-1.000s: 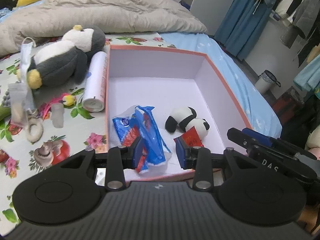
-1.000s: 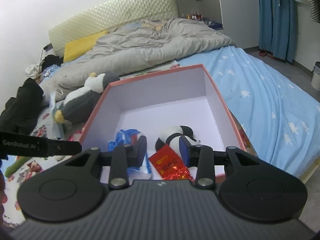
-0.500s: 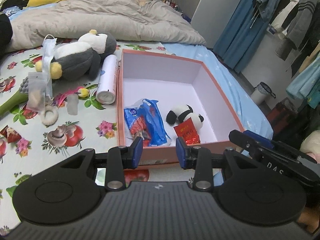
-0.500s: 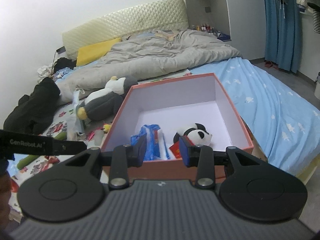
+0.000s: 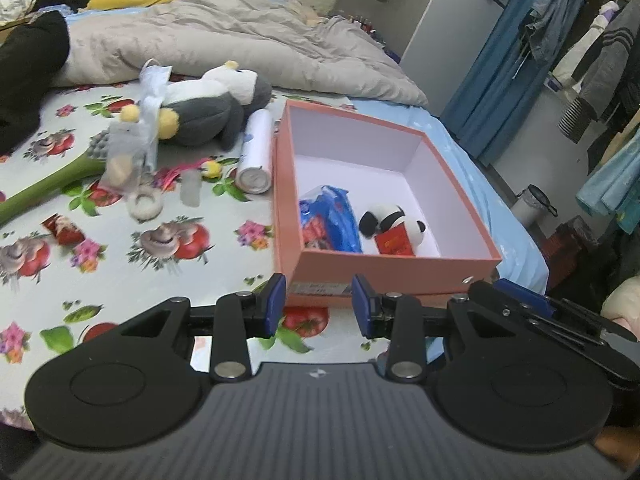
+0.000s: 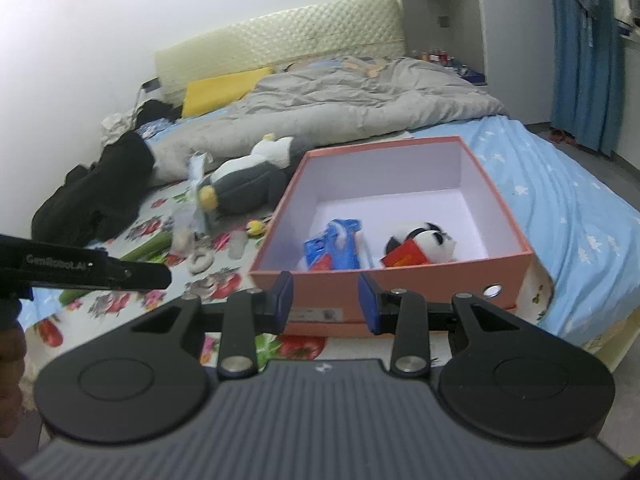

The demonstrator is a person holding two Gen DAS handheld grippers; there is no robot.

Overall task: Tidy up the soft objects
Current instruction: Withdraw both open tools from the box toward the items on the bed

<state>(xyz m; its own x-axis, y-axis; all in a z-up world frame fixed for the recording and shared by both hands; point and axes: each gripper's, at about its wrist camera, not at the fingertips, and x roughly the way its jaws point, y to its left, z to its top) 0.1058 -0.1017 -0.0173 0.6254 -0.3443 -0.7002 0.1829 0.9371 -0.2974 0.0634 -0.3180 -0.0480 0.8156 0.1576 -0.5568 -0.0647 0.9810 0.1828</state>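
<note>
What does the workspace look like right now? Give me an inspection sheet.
Surface: floral sheet on the bed.
Job's things: pink box holds small panda plush, blue packet and red packet; penguin plush lies outside.
Clutter: white can, tape ring, green stem.
Grippers: left hand-held gripper and right hand-held gripper open, empty.
Cables: nothing seen.
Surroundings: grey duvet, blue curtain.

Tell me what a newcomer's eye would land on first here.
The open pink box on the flowered bedsheet, with a small panda plush and a blue packet inside. Next, the big penguin plush lying left of the box, amid small clutter. Both grippers, left gripper and right gripper, are empty.
</note>
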